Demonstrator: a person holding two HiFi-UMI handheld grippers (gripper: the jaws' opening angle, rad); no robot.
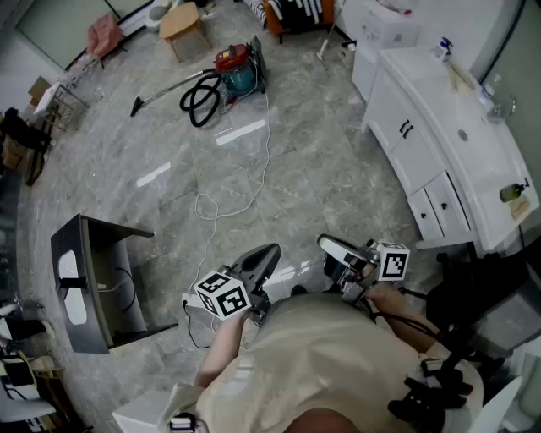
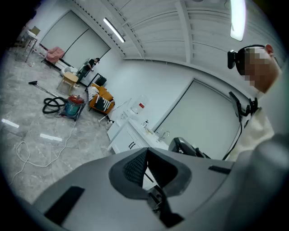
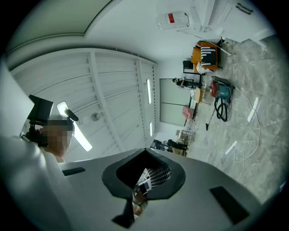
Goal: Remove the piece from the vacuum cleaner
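The vacuum cleaner (image 1: 237,69), with a red top and a teal body, stands far across the grey marble floor. Its black hose (image 1: 201,100) is coiled beside it and a wand (image 1: 165,91) lies to its left. It also shows small in the left gripper view, vacuum cleaner (image 2: 72,106), and in the right gripper view, vacuum cleaner (image 3: 222,90). My left gripper (image 1: 264,255) and right gripper (image 1: 336,248) are held close to the person's chest, far from it. Both are shut with nothing between the jaws, as the left gripper (image 2: 146,151) and right gripper (image 3: 145,152) show in their own views.
A white power cord (image 1: 247,182) snakes over the floor from the vacuum cleaner toward me. A white cabinet with a sink counter (image 1: 439,127) runs along the right. A dark open box (image 1: 93,283) stands at the left. A wooden stool (image 1: 182,21) stands at the far end.
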